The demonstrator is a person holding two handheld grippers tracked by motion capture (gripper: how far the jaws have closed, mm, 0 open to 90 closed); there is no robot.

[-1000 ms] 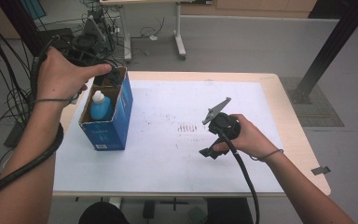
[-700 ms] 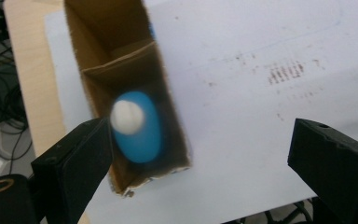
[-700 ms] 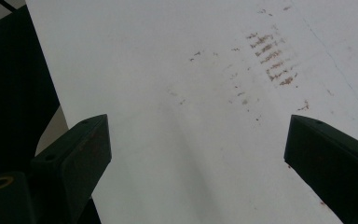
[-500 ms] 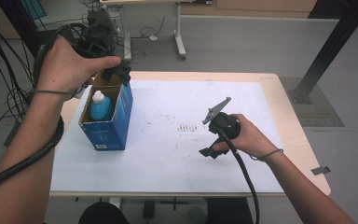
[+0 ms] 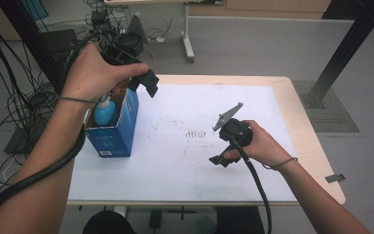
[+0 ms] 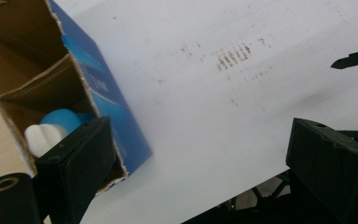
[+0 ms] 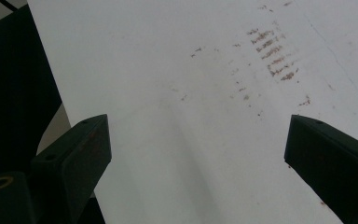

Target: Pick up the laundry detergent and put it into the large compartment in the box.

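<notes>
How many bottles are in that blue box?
1 that I can see: a blue bottle with a white cap, standing in the near compartment of the box, just under the left gripper. The far compartment looks empty, though its bottom is partly hidden.

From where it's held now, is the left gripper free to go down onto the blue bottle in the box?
Probably yes. The left gripper is open, held above the blue box, whose top is open. The bottle stands uncovered in the near compartment, though the cardboard walls sit close around it.
</notes>
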